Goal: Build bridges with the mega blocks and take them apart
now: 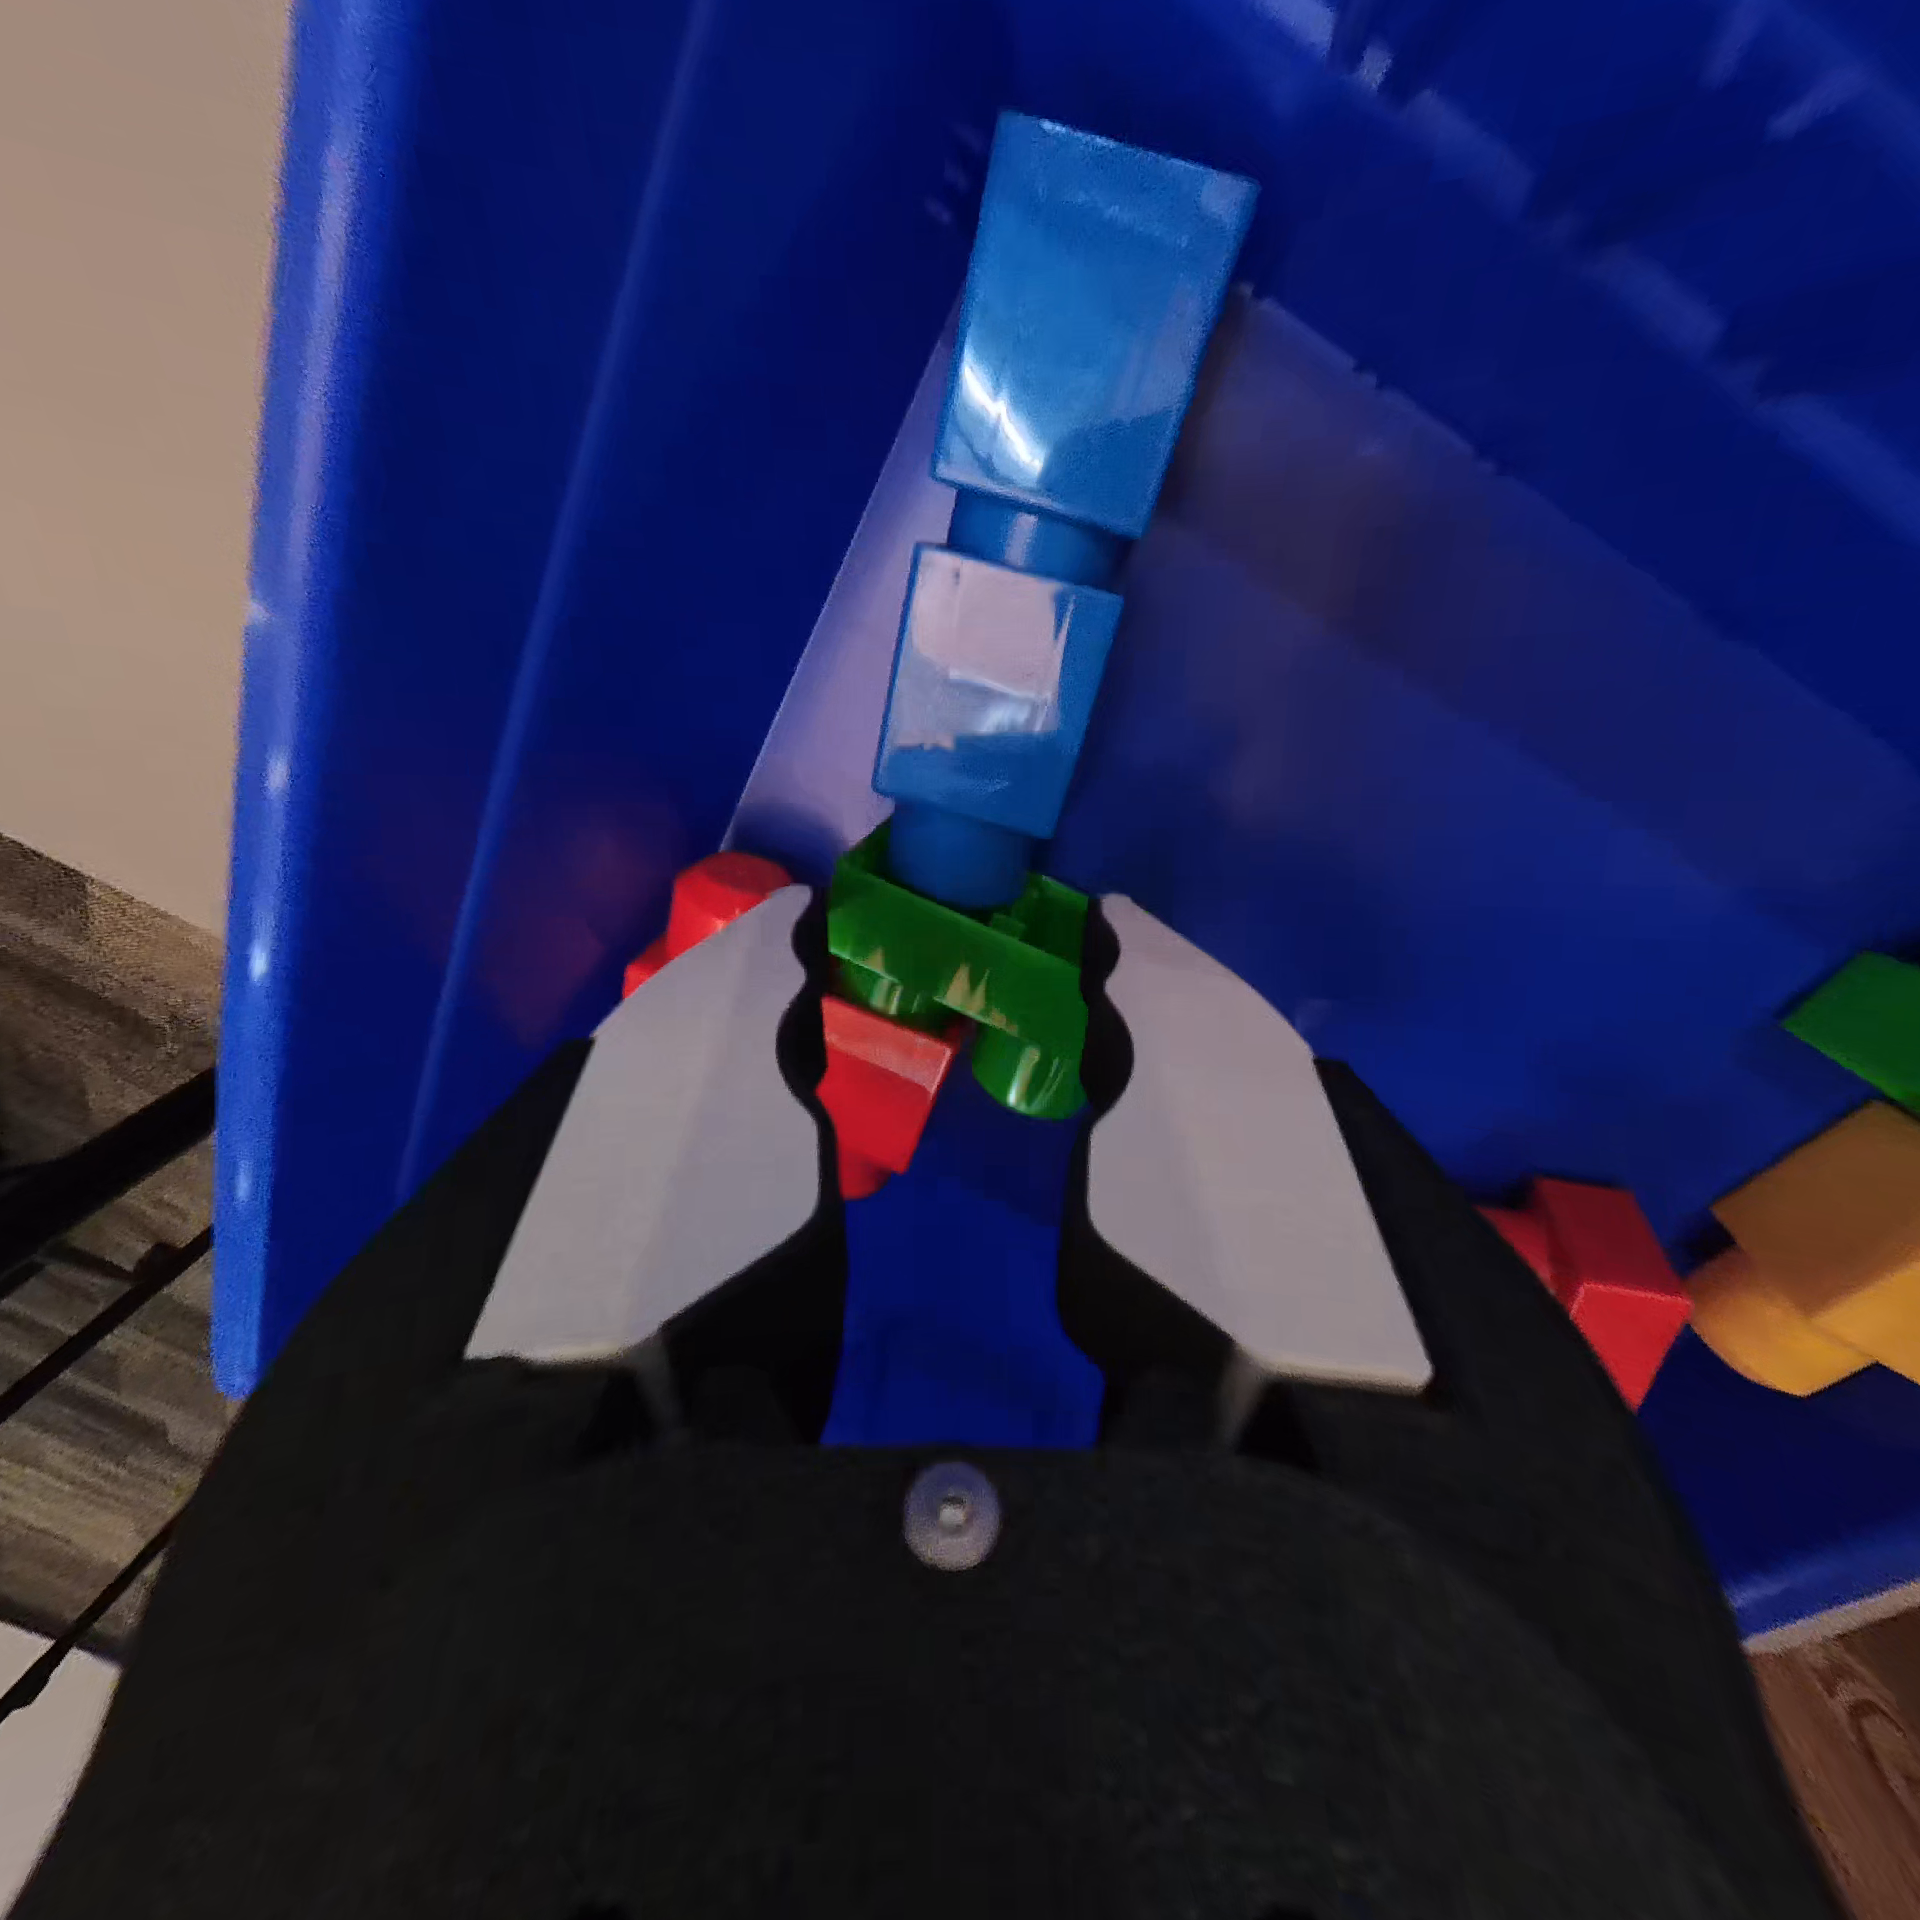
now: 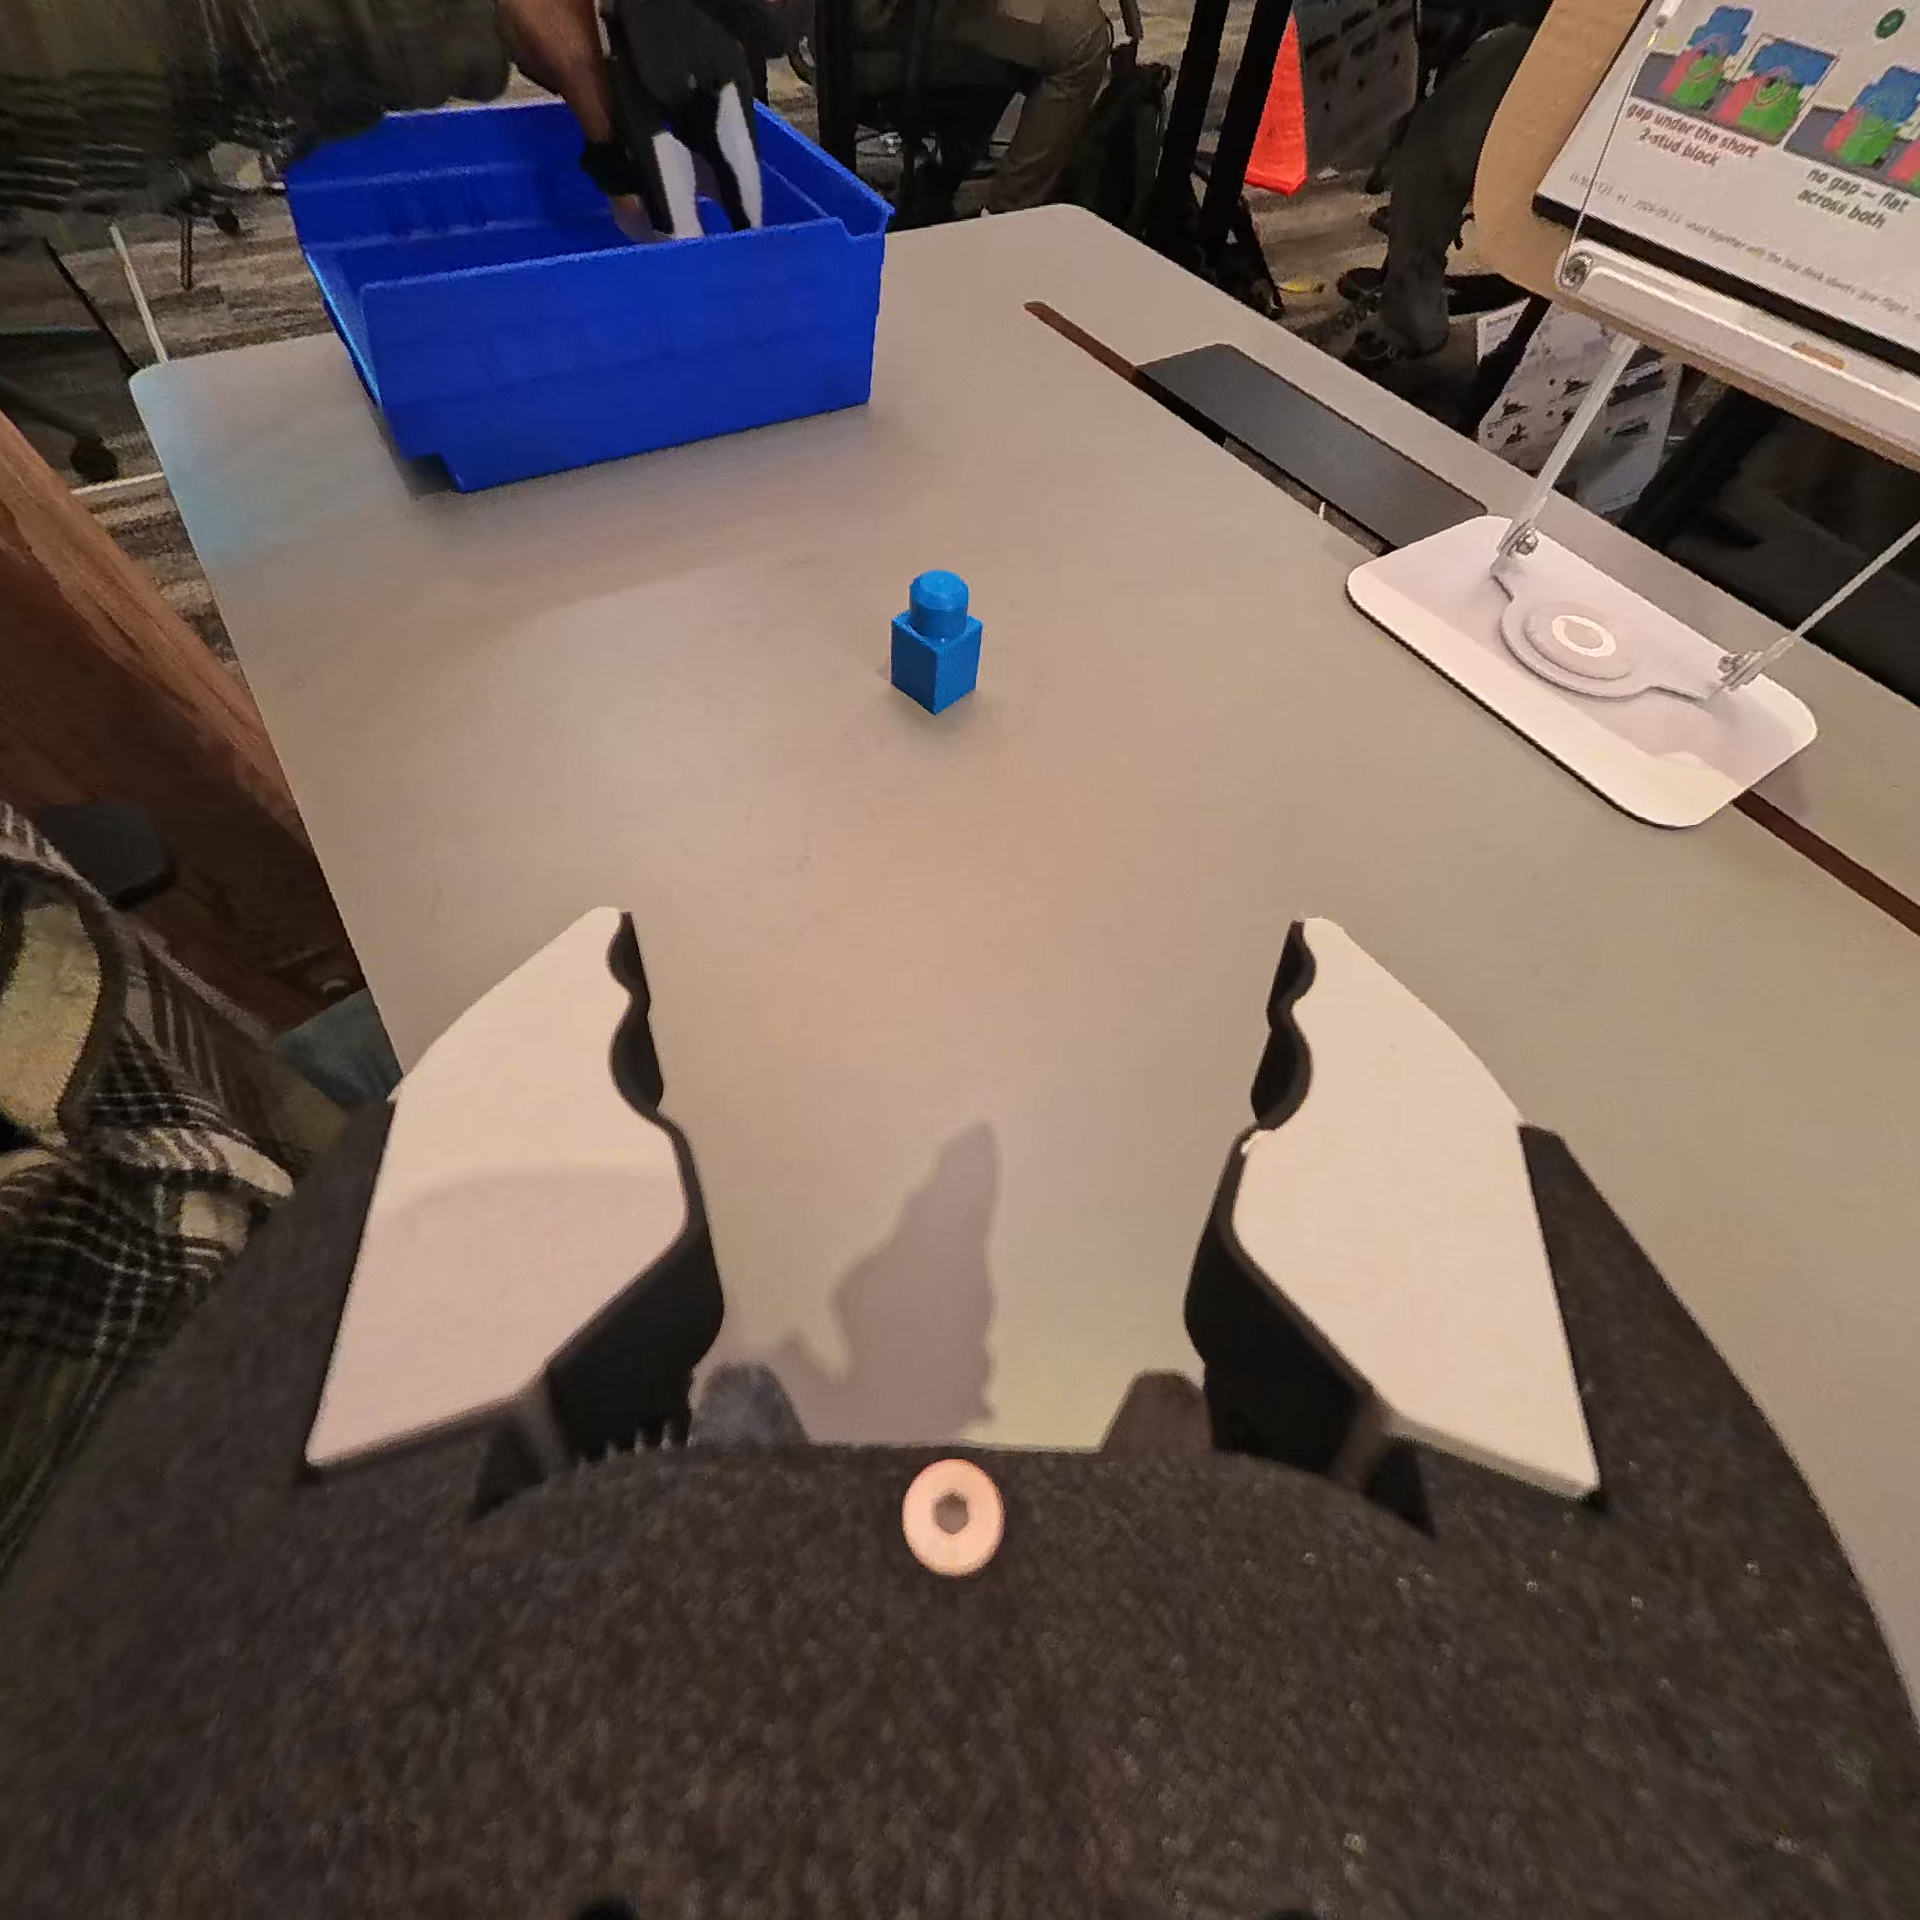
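In the left wrist view my left gripper [image 1: 951,935] is inside the blue bin [image 1: 623,520], shut on a green two-stud block [image 1: 956,961]. Two light-blue blocks [image 1: 1039,499] are stacked on the green one and stick out ahead of the fingers; a red block [image 1: 883,1081] hangs on its near side. In the right wrist view my right gripper [image 2: 956,935] is open and empty above the grey table [image 2: 1143,852]. A single blue one-stud block [image 2: 935,649] stands upright on the table ahead of it. The left gripper [image 2: 691,156] shows far off inside the bin [image 2: 623,343].
Loose red [image 1: 1600,1288], yellow [image 1: 1818,1247] and green [image 1: 1860,1023] blocks lie in the bin at right; another red block [image 1: 717,904] sits by the left finger. A white stand base [image 2: 1579,665] holding an instruction sheet [image 2: 1766,135] is at the table's right. A wooden panel [image 2: 125,707] stands at left.
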`<state>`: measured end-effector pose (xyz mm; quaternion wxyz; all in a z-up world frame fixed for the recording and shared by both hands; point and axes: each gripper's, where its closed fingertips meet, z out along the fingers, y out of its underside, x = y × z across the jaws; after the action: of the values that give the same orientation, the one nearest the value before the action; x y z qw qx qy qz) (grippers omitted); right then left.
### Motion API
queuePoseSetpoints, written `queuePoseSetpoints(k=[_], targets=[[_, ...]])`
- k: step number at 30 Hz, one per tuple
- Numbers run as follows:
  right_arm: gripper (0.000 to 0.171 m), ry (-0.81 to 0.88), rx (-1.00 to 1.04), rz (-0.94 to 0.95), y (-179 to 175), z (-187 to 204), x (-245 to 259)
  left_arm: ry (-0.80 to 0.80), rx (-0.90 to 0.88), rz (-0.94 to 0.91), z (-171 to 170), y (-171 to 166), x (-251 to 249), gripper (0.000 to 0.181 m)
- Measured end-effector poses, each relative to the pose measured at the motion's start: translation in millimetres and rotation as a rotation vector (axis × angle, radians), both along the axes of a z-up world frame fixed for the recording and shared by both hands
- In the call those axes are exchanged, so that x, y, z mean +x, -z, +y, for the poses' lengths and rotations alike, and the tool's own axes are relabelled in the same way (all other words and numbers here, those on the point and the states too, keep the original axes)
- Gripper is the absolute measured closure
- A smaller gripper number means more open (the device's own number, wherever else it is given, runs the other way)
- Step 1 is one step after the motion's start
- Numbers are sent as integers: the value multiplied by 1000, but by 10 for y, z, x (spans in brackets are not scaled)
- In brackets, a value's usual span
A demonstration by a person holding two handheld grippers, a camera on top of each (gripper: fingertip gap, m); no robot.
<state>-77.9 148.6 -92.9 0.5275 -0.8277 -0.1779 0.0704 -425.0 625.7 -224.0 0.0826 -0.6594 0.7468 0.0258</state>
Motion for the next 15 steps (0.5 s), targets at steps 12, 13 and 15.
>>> queuePoseSetpoints(k=[12,13,15], targets=[[59,9,1,10,26,6,40,59,-32,93,-79,135,41,143],[59,10,2,12,26,5,45,54,-49,132,-107,169,-18,144],[59,13,4,15,24,2,61,42,-68,147,-147,177,-53,144]])
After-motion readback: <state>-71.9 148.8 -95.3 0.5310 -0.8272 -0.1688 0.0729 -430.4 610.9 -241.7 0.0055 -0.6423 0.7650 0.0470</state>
